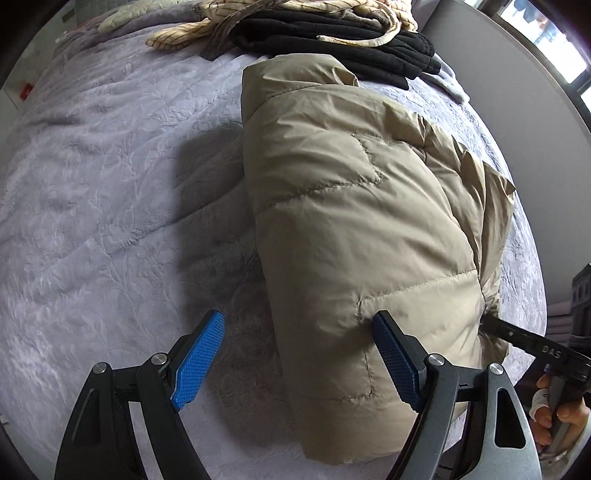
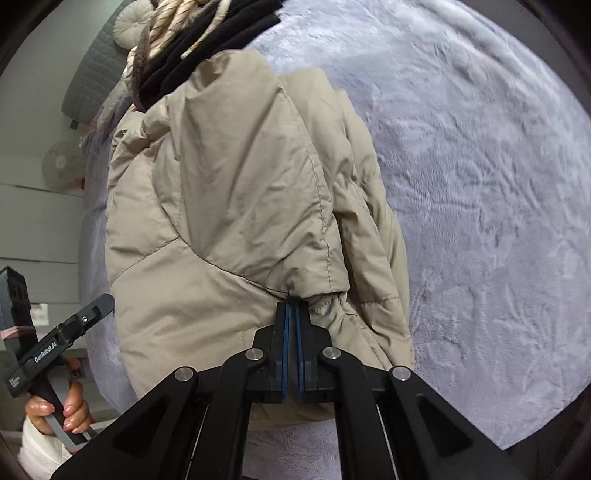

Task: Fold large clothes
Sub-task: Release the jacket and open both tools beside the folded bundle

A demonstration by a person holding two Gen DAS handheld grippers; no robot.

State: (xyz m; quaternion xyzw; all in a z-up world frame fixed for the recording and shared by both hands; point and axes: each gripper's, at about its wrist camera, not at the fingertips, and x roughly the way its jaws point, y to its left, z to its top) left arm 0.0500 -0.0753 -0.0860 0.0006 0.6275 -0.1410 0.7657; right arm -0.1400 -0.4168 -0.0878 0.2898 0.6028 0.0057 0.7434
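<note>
One tan puffer jacket point(image 1: 351, 206) folded on grey blanket point(image 1: 110, 184); dark clothes pile point(image 1: 332, 33) at 12 o'clock. Left gripper point(image 1: 295, 354) spread wide, grasping nothing, right pad touching jacket. Right gripper point(image 2: 293, 306) nearly closed, fingertips at jacket hem; whether it pinches fabric, cannot tell.

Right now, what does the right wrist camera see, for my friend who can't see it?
The right hand-held gripper, nearly shut, sits at the edge of a puffy beige quilted jacket lying folded on a fuzzy lavender blanket.
</note>
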